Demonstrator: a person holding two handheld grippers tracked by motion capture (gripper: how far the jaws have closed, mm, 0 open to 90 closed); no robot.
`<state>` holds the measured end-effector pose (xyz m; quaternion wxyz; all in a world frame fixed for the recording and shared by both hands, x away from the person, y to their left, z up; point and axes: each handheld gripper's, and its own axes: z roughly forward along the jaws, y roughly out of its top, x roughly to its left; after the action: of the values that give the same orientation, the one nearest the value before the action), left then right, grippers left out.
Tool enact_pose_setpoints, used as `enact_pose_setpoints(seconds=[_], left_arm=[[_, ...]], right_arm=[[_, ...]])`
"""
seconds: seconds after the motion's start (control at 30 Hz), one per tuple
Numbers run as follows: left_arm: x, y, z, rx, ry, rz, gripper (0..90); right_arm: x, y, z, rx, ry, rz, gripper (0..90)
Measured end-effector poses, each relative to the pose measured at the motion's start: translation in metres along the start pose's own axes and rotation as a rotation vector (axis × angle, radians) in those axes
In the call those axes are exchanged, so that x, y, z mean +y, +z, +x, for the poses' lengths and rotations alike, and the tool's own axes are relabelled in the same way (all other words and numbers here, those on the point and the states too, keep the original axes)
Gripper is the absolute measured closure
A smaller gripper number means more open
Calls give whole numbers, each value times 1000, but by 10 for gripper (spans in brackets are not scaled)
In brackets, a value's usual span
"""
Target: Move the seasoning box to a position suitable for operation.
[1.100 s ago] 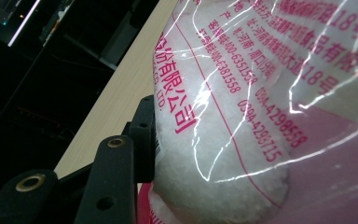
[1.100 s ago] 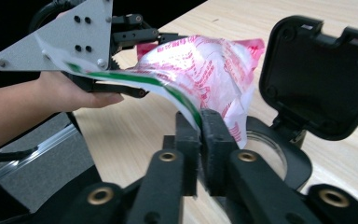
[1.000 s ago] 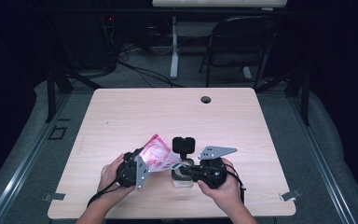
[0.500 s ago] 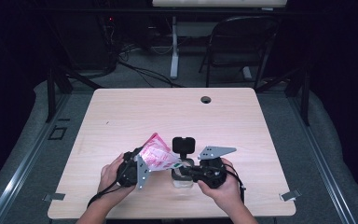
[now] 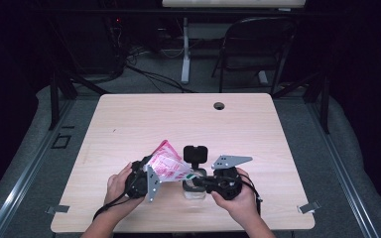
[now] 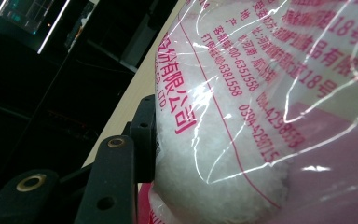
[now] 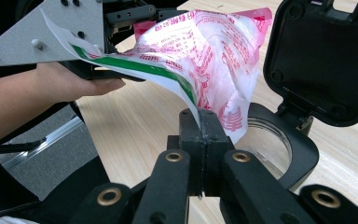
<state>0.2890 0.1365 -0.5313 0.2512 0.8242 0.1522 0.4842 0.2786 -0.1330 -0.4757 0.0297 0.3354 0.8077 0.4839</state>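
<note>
1. Two grippers on one soft clear plastic bag with pink writing and white grains inside (image 5: 167, 166).
2. Left gripper (image 6: 135, 154): jaws about half open, pressed around the fat, full end of the bag.
3. Right gripper (image 7: 200, 128): jaws squeezed tight on the bag's thin lower corner, by the green stripe.
4. Bag stretched long between both, sloping down toward the right jaws.
5. Just past the right jaws: round clear jar (image 7: 265, 135) with black flip lid (image 7: 326, 56) up, mouth under the pinched corner.
6. Likely next: tipping the grains into the jar.
</note>
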Motion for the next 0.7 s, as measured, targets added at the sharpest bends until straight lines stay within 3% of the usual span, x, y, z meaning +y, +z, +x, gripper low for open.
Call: enact_pose_setpoints(seconds=[0.7], left_arm=[[2,-2,-1,46,51,3,585]], right_arm=[[-2,2,-1,-5,1,18,900]])
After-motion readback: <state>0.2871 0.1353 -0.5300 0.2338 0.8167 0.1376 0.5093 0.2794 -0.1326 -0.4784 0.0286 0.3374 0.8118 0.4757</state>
